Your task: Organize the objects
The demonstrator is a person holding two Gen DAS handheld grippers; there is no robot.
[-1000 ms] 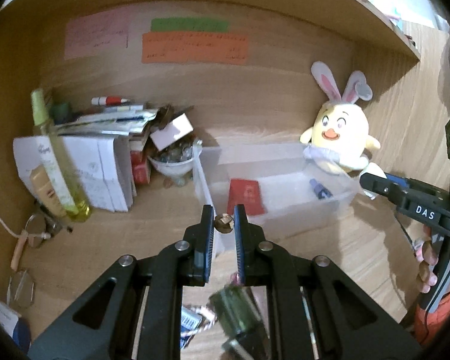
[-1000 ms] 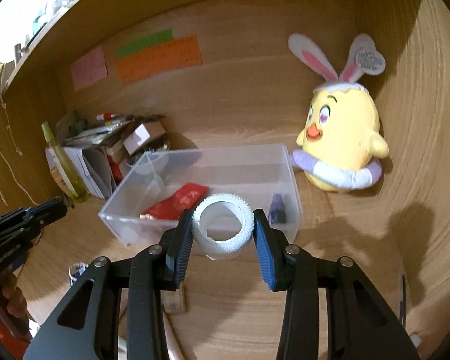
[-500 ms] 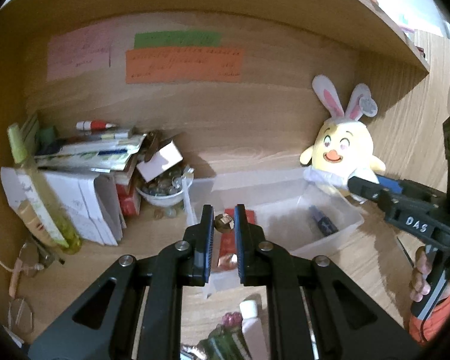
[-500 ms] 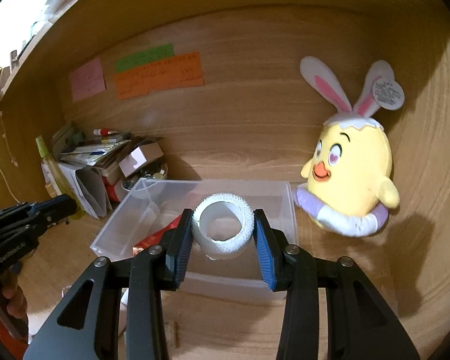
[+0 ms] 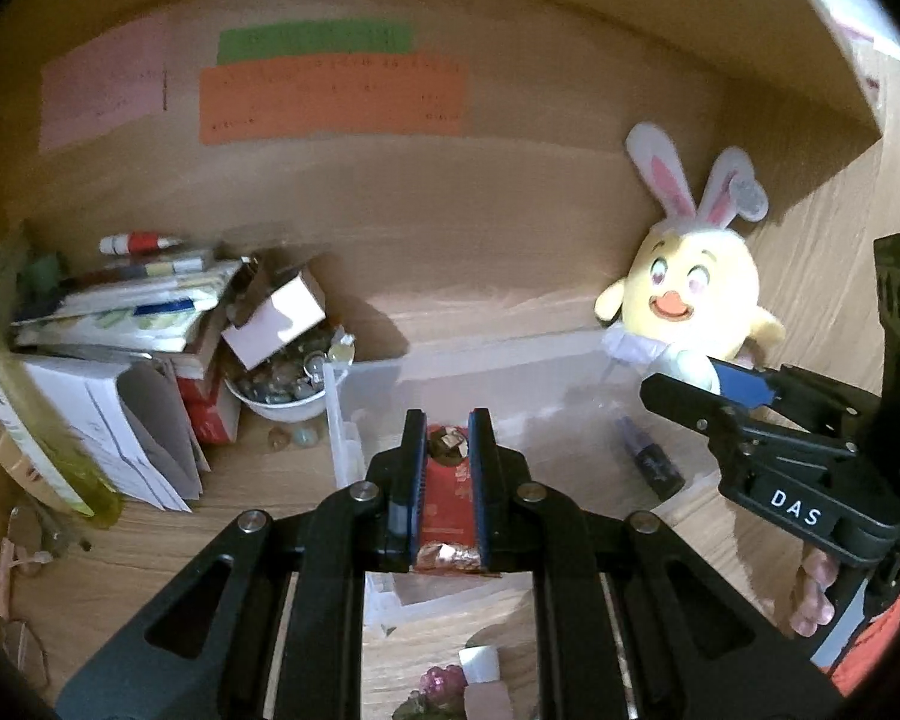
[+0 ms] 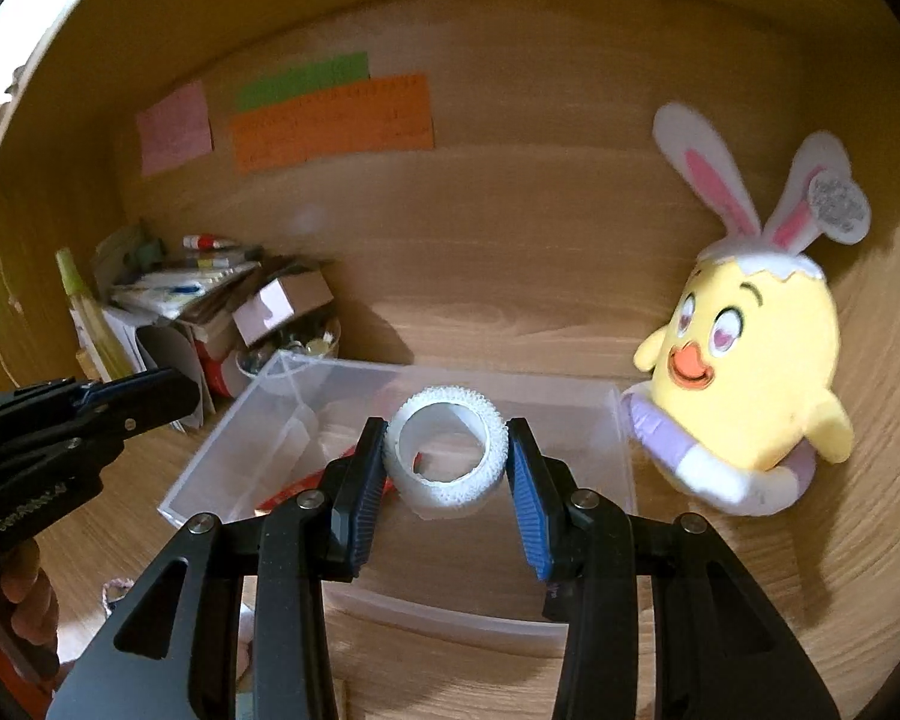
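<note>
Left gripper [image 5: 444, 450]: jaws nearly closed, pinching a small faceted brownish piece [image 5: 446, 443] at the tips; held above the near left part of the clear plastic bin [image 5: 510, 372].
Right gripper [image 6: 447, 450]: jaws part open, clamped on both sides of a white textured tape roll [image 6: 444, 450], bore facing the camera; held above the near half of the bin.
Clear plastic bin: set on the wooden counter [image 6: 510, 312] against the back panel; low, open-topped.
Bin contents: red packet [image 5: 447, 486] directly below the left jaws; small dark purple bottle [image 5: 651, 459] lying toward the right end.
Left of bin: white bowl [image 5: 282, 402] filled with glassy beads, just beside the bin corner; a few loose beads on the counter in front of it.
Behind bowl: tilted small cardboard box [image 5: 276, 318], stack of papers and booklets [image 5: 120, 306] with a red-and-white pen on top.
Far left: yellow-green bottle [image 5: 36, 420], blurred; eyeglasses [image 5: 24, 534] on the counter edge.
Right of bin: yellow chick plush [image 6: 750, 372] with rabbit ears, leaning at the bin's right end.
Back panel: pink, green and orange paper notes [image 6: 330, 114]; writing unreadable.
Obstructions: each gripper body covers the near bin wall in its own view.
</note>
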